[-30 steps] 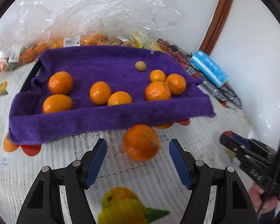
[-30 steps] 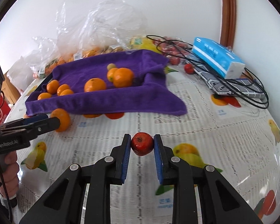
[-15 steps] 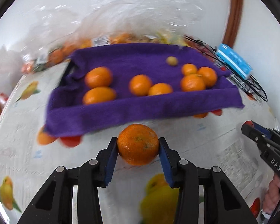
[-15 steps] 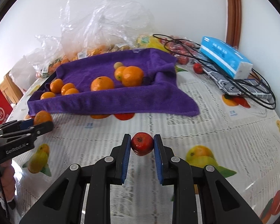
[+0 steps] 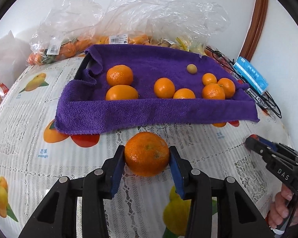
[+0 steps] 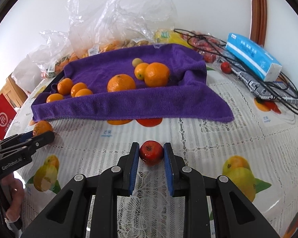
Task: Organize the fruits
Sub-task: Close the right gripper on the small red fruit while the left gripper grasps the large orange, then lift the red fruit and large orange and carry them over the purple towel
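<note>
I see the table (image 5: 25, 119) under its fruit-print cloth, with a purple towel (image 5: 149, 107) at the back carrying several oranges (image 5: 119, 75). My left gripper (image 5: 147, 156) has just closed on an orange (image 5: 147, 153) in front of the towel. My right gripper (image 6: 151, 153) is clamped tight on a small red fruit (image 6: 151, 152) near the towel's front edge.

Along the wall we note crumpled clear plastic bags (image 5: 141, 13), a blue tissue pack (image 6: 252, 56) lying on tangled black cables (image 6: 284, 97), a brown wooden frame (image 6: 258, 10), and a red sign (image 6: 3, 117) beyond the table's left edge
</note>
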Demonstrator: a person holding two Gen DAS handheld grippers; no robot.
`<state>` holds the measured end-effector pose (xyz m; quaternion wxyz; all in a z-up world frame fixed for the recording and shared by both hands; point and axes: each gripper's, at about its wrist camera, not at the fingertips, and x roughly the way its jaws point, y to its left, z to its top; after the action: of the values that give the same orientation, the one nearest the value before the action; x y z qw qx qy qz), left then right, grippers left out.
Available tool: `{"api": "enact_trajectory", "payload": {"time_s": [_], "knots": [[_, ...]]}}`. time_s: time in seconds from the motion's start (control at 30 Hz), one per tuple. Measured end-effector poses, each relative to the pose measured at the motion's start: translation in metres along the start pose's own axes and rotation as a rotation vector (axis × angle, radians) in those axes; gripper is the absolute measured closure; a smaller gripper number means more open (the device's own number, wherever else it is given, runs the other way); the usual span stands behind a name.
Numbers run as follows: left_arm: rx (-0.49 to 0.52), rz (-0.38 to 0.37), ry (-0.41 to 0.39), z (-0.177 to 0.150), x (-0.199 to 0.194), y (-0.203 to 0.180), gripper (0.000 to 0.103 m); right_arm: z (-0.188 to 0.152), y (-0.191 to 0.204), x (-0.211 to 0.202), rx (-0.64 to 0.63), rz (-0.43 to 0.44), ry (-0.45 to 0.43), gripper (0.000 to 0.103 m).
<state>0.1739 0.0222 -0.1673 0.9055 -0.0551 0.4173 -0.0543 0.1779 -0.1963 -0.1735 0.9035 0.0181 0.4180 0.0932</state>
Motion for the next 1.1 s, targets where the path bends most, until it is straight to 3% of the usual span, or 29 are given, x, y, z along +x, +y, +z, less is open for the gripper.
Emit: {"api": "enact_trajectory", "payload": {"time_s": [0.63,1.1], "knots": [[0.007,0.009,0.002,0.0,0.0,0.0,0.062,0.0,-0.001,0.004,0.009,-0.006,0.013,0.078],[-0.012,-0.059,0.001,0.0,-0.011,-0.001,0.062,0.0,0.001,-0.007,0.008,0.008,-0.014,0.078]]}}
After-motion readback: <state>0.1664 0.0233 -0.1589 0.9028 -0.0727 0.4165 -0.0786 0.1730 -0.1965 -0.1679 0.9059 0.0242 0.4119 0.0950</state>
